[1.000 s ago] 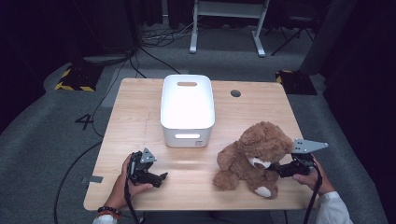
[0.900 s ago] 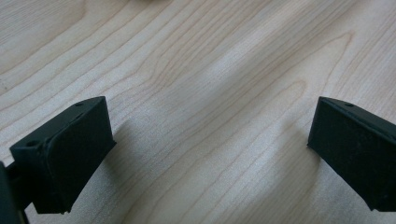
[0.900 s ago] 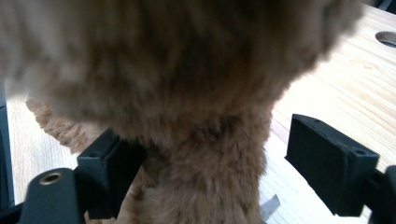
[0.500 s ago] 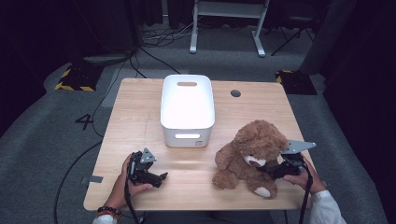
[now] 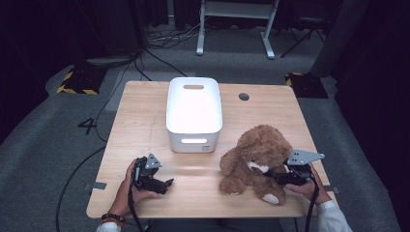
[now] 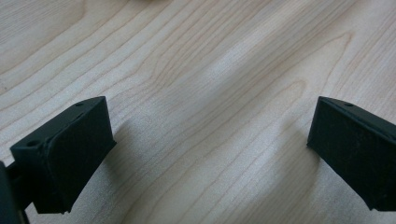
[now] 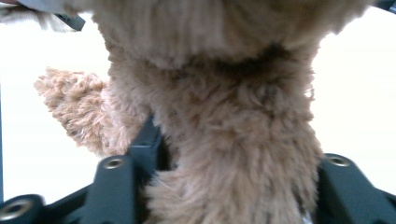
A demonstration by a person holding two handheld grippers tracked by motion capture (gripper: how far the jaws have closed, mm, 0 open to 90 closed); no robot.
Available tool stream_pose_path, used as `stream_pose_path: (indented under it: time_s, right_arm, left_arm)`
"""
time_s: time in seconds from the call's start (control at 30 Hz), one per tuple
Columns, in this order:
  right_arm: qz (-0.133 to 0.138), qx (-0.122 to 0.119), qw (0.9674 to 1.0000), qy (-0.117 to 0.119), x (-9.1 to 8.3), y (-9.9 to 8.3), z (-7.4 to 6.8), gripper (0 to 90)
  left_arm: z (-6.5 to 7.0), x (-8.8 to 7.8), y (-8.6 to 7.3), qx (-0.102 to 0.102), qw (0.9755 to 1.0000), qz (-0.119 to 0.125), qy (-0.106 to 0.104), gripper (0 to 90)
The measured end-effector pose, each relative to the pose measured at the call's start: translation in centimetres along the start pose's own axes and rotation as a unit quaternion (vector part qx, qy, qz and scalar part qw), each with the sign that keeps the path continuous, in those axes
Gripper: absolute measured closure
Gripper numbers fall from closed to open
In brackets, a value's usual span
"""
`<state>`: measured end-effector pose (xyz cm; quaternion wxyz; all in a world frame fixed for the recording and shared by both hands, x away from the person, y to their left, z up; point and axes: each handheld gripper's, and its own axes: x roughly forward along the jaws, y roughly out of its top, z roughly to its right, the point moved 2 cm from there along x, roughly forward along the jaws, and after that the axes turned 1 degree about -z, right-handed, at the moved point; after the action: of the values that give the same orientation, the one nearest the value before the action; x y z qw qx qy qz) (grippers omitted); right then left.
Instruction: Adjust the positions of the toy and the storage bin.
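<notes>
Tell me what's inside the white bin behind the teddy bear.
Nothing shows inside the white bin: the high view gives a bare, bright white interior with a handle slot at the far end. Glare washes out the floor, so a small pale item could go unseen.

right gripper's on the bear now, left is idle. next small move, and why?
Probably lift the teddy bear a little. The right gripper has just been closing, its jaws now pressing the fur on both sides. The white bin sits open beside it, and the left gripper rests open on the table.
</notes>
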<state>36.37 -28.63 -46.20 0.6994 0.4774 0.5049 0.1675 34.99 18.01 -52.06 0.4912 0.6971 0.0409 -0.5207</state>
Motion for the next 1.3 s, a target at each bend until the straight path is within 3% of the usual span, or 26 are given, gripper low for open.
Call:
stream_pose_path:
  time_s: [0.13, 0.3, 0.33, 0.47, 0.5, 0.6, 0.7, 0.83, 0.97, 1.1, 1.23, 1.3]
  right_arm:
    - [0.008, -0.002, 0.9999, -0.008, -0.4, -0.3, -0.1, 61.6]
    - [0.014, 0.001, 0.9997, -0.018, -0.8, -0.5, -0.1, 65.4]
    - [0.015, 0.002, 0.9995, -0.028, -1.0, -0.7, 0.0, 66.6]
    - [0.015, 0.011, 0.9987, -0.047, -1.4, -0.9, 0.4, 66.9]
    - [0.015, 0.017, 0.9978, -0.062, -1.7, -1.0, 0.8, 67.0]
    - [0.015, 0.023, 0.9968, -0.075, -1.9, -1.2, 1.1, 67.1]
    - [0.016, 0.034, 0.9949, -0.093, -2.4, -1.6, 1.9, 67.1]
    - [0.019, 0.044, 0.9940, -0.098, -2.9, -2.1, 2.6, 67.2]
    - [0.020, 0.053, 0.9922, -0.111, -3.4, -2.4, 3.2, 67.1]
    - [0.018, 0.059, 0.9909, -0.120, -3.8, -2.7, 3.6, 67.1]
    - [0.018, 0.062, 0.9900, -0.126, -4.1, -2.8, 3.9, 67.1]
    - [0.018, 0.062, 0.9901, -0.124, -4.1, -2.8, 3.9, 67.1]
  left_arm:
    - [-0.1, -0.1, 0.0, -0.003, 1.0000, 0.004, 0.003, 4.9]
    - [0.1, -0.2, 0.0, -0.007, 0.9998, 0.016, 0.003, 10.9]
    - [0.1, -0.2, 0.0, -0.008, 0.9998, 0.018, 0.002, 15.5]
    - [0.1, -0.3, 0.1, -0.009, 0.9998, 0.018, 0.009, 16.2]
    - [0.1, -0.4, 0.2, -0.011, 0.9997, 0.020, 0.010, 16.6]
    - [0.0, -0.7, 0.5, -0.020, 0.9992, 0.033, 0.014, 17.3]
    - [0.1, -1.2, 1.2, -0.021, 0.9983, 0.042, 0.036, 25.0]
    - [0.0, -1.8, 2.3, -0.024, 0.9972, 0.057, 0.041, 23.7]
    - [-0.3, -2.8, 3.3, -0.032, 0.9948, 0.087, 0.043, 21.2]
    - [-0.3, -4.3, 4.5, -0.043, 0.9912, 0.111, 0.057, 21.2]
    - [-0.3, -5.4, 5.6, -0.051, 0.9865, 0.147, 0.051, 20.9]
    - [-0.3, -5.8, 6.2, -0.046, 0.9860, 0.152, 0.051, 20.7]
